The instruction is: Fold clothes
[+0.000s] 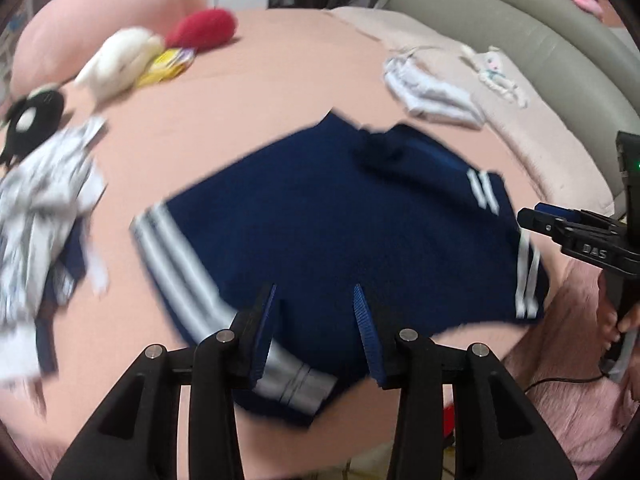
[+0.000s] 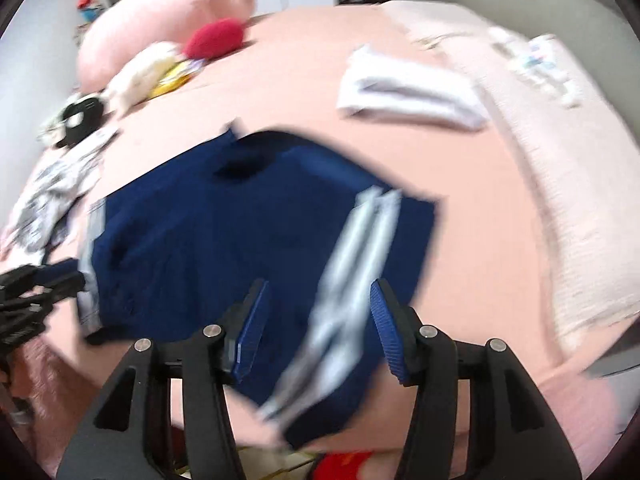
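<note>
A navy garment (image 1: 320, 216) with white stripes lies folded flat on the pink bed sheet (image 1: 260, 92). My left gripper (image 1: 316, 292) hovers over its near edge, open, with nothing between the blue pads. The right gripper (image 1: 536, 216), held by a hand, shows at the right edge beside the garment's striped corner. In the right wrist view the same navy garment (image 2: 208, 232) lies below my right gripper (image 2: 318, 286). Its jaws are opening, and nothing is pinched between them. The left gripper (image 2: 40, 280) shows at the left edge. Both views are blurred by motion.
A folded white garment (image 1: 432, 92) lies at the back right. A grey-and-white patterned heap of clothes (image 1: 44, 208) sits at the left. Red (image 1: 202, 30), white (image 1: 120, 60) and black (image 1: 32, 116) plush toys and a pink pillow (image 1: 100, 0) line the back left. A pale blanket (image 1: 540, 140) and grey headboard (image 1: 520, 20) edge the right.
</note>
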